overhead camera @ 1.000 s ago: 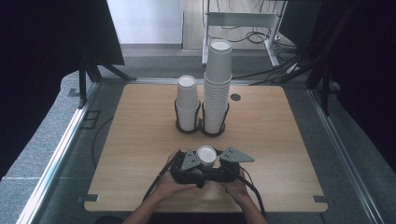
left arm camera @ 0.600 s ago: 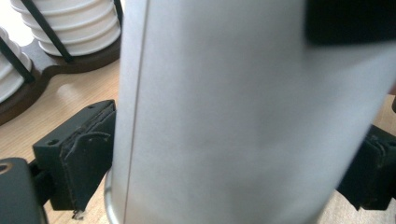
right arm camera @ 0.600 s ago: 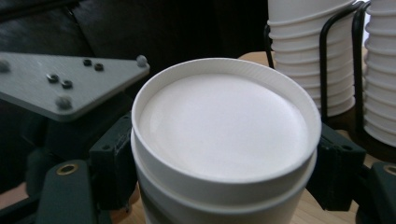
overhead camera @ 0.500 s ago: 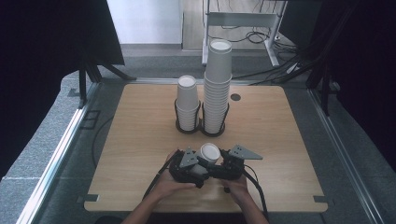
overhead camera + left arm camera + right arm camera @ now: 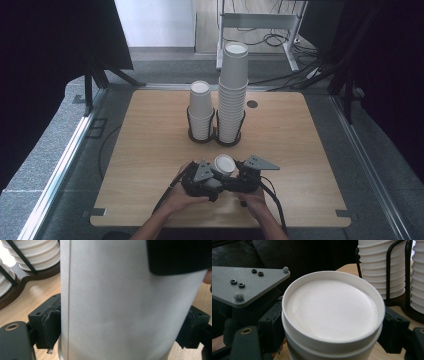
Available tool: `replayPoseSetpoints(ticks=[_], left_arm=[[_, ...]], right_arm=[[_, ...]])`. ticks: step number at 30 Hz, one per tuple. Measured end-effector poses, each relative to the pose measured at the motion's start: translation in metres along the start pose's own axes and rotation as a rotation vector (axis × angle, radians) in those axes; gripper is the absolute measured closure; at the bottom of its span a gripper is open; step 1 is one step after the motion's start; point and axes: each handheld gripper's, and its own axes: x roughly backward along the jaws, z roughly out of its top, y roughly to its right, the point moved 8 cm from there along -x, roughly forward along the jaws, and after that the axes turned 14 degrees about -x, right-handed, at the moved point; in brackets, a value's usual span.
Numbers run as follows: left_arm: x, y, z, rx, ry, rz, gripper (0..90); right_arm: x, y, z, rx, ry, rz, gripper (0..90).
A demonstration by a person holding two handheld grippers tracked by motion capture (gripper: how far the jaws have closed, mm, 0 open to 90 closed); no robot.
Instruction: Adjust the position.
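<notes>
A white paper cup [image 5: 223, 164] stands base up between both grippers near the table's front edge. It looks nested over a second cup [image 5: 329, 350]. My left gripper [image 5: 215, 177] holds the cup's wall [image 5: 120, 305]. Its jaws have just been closing, and both pads [image 5: 51, 322] now touch the cup's sides. My right gripper [image 5: 233, 173] grips higher up, just under the cup's base [image 5: 332, 310], with a jaw tight against each side. A hand holds each gripper from below.
At the table's middle back, a short cup stack [image 5: 201, 107] and a tall cup stack [image 5: 233, 90] stand in a black wire holder [image 5: 215, 136]. The wooden table [image 5: 310, 150] has a dark hole [image 5: 252, 104] at the back right.
The cup's top sits slightly higher than a second ago. The right gripper's grey plate has shifted a little to the right. Both hands stay in much the same place.
</notes>
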Motion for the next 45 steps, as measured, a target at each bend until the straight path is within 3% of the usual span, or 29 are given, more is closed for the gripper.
replayPoseSetpoints(ticks=[4,9,20,29,32,35,38,39,41,42,45], left_arm=[[0.001,-0.002,-0.001,0.007,-0.002,0.011,12.0],[0.002,-0.006,-0.002,0.008,-0.004,0.024,12.1],[0.008,-0.016,-0.004,0.01,-0.007,0.063,12.0],[0.018,-0.036,-0.003,0.005,-0.017,0.116,12.0],[0.024,-0.05,0.0,-0.012,-0.033,0.149,12.0],[0.027,-0.056,0.002,-0.018,-0.041,0.163,12.0],[0.031,-0.063,0.006,-0.032,-0.051,0.181,12.0],[0.031,-0.065,0.007,-0.042,-0.057,0.186,12.0],[0.031,-0.067,0.008,-0.055,-0.07,0.192,12.0],[0.029,-0.068,0.008,-0.069,-0.084,0.199,12.1],[0.026,-0.068,0.008,-0.106,-0.113,0.218,12.1]], right_arm=[[-0.001,-0.001,0.0,0.009,-0.01,-0.01,14.4],[0.002,-0.003,0.002,0.04,-0.012,-0.018,13.8],[0.019,-0.003,0.018,0.047,0.038,-0.023,13.6],[0.028,-0.005,0.031,0.134,0.01,-0.035,14.7],[0.031,0.004,0.037,0.183,-0.038,-0.081,15.3],[0.031,0.007,0.042,0.207,-0.075,-0.102,15.3],[0.029,0.01,0.049,0.263,-0.149,-0.138,15.8],[0.028,0.009,0.053,0.304,-0.199,-0.158,15.9],[0.027,0.009,0.055,0.327,-0.228,-0.17,15.8],[0.024,0.011,0.058,0.38,-0.285,-0.202,15.6],[0.02,0.013,0.061,0.431,-0.361,-0.24,15.2]])
